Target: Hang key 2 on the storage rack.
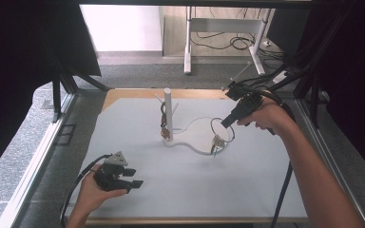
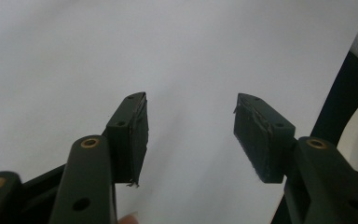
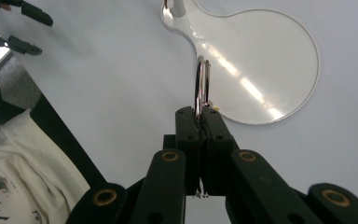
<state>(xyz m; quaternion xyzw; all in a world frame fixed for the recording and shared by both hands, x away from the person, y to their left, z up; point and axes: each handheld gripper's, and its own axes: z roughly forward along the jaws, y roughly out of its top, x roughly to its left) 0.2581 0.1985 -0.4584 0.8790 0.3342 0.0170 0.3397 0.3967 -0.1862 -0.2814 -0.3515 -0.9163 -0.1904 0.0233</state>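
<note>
Key ring (image 3: 202, 86): a thin metal ring, seen edge-on in the right gripper view, pinched between the two black jaws of the right gripper (image 3: 203, 112), which are pressed together on its lower part. In the high view the ring (image 1: 220, 130) hangs above the round end of the clear base plate (image 1: 200, 142), with a small cluster (image 1: 217, 142), possibly keys or a tag, dangling below it; the detail is too small to tell.

Clear base plate (image 3: 261, 60): a flat, transparent piece with a large round lobe narrowing to a neck, lying on the grey table mat (image 1: 180, 175). At the neck stands an upright white post (image 1: 168, 114) with short pegs; a small dark item (image 1: 164, 130) hangs against it.

Right gripper (image 1: 225, 124): held in the person's right hand (image 1: 264, 116), over the far right part of the mat.

Left gripper (image 1: 134, 184): held in the left hand (image 1: 92, 187) near the mat's near left edge, well apart from the post. Its jaws (image 2: 191, 135) stand wide apart over bare mat, gripping nothing.
</note>
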